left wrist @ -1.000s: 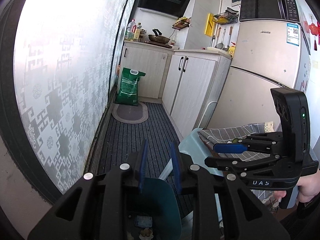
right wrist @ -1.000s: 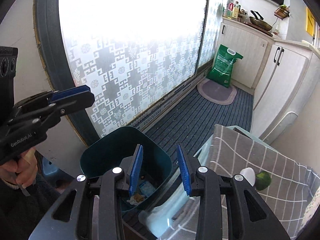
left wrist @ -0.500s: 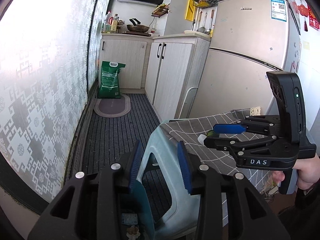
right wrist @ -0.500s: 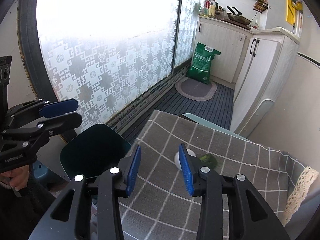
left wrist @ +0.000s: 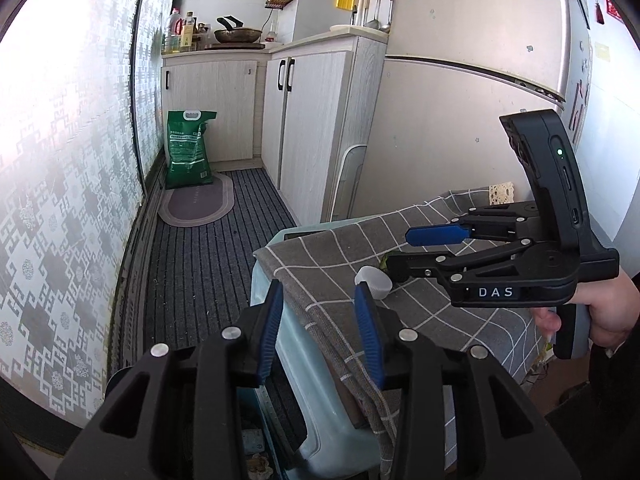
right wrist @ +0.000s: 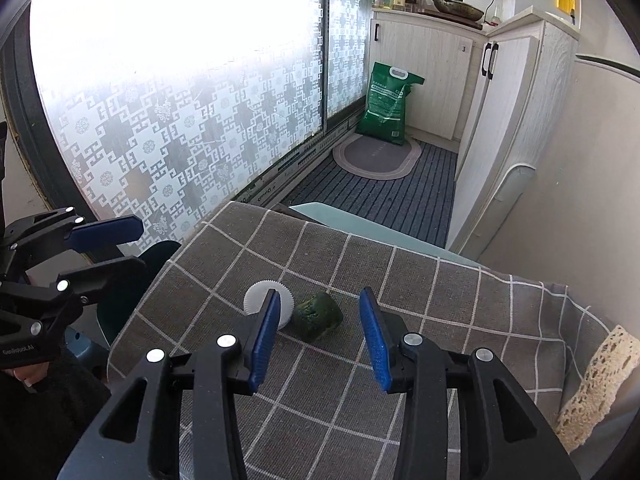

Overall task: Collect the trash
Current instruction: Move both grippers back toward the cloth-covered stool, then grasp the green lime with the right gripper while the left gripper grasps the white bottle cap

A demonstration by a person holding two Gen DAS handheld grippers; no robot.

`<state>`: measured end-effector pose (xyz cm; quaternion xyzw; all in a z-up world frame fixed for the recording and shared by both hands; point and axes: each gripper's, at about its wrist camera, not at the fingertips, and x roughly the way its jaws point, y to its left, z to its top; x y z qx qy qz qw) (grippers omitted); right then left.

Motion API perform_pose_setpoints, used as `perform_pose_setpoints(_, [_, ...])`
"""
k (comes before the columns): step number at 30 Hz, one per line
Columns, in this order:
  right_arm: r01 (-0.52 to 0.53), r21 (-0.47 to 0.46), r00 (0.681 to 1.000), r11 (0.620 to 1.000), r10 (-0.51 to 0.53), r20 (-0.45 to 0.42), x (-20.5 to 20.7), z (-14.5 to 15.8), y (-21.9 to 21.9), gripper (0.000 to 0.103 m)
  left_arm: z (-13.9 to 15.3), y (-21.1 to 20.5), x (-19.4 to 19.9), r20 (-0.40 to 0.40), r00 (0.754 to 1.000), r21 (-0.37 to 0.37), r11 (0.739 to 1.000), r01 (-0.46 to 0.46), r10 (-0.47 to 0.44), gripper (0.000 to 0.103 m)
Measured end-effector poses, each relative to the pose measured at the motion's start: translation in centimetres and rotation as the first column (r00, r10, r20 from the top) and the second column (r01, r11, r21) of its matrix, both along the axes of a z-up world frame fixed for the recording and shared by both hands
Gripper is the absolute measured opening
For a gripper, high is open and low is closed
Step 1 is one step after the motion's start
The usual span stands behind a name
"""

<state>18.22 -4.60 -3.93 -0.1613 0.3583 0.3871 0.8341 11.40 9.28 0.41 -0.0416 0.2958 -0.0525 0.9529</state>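
A crumpled green piece of trash (right wrist: 318, 316) and a white ridged cap (right wrist: 262, 300) lie side by side on a grey checked cloth (right wrist: 400, 280) spread over a pale blue stool (left wrist: 304, 360). My right gripper (right wrist: 320, 338) hovers open just short of the green piece, and its pads press on nothing. The left wrist view shows the cap (left wrist: 374, 280) right under the right gripper (left wrist: 404, 252). My left gripper (left wrist: 318, 332) is open and holds nothing, over the stool's left edge. The dark teal bin (right wrist: 160, 256) stands left of the stool, mostly hidden.
A frosted patterned sliding door (right wrist: 180, 120) runs along the left. A green sack (right wrist: 388, 104) and an oval mat (right wrist: 376, 156) lie at the far end by white cabinets (right wrist: 500, 100). A fridge (left wrist: 460, 100) stands behind the stool. Lace trim (right wrist: 596, 380) hangs off the cloth at right.
Both grippers swung from above the bin to the right, over the clothed stool, and their jaws widened a little. The bin's inside has dropped out of both views.
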Motion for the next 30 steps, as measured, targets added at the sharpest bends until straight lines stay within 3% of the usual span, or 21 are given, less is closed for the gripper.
perform_pose_setpoints(4, [-0.032, 0.006, 0.997, 0.999, 0.032, -0.074, 1.2, -1.0, 0.0, 0.041, -0.7, -0.5, 1.7, -0.045, 0.998, 0.000, 0.999, 0.037, -0.037, 0.040])
perform_pose_setpoints(7, [-0.048, 0.042, 0.992, 0.998, 0.052, -0.112, 1.7, -1.1, -0.2, 0.028, -1.1, -1.0, 2.6, -0.067, 0.995, 0.002, 0.998, 0.067, -0.067, 0.040])
perform_pose_setpoints(9, [-0.053, 0.070, 0.990, 0.996, 0.062, -0.127, 1.9, -1.0, -0.6, 0.026, -1.2, -1.2, 2.9, -0.073, 0.994, 0.008, 0.997, 0.077, -0.076, 0.040])
perform_pose_setpoints(20, [-0.026, 0.121, 0.994, 0.992, 0.039, -0.103, 2.5, 0.3, -4.5, 0.025, -1.7, -4.3, 4.5, -0.094, 0.988, 0.060, 0.989, 0.132, -0.126, 0.043])
perform_pose_setpoints(30, [-0.004, 0.138, 0.996, 0.990, 0.017, -0.093, 2.6, 0.6, -7.6, 0.025, -3.6, -5.4, 6.5, -0.152, 0.986, 0.166, 0.982, 0.088, -0.063, 0.041])
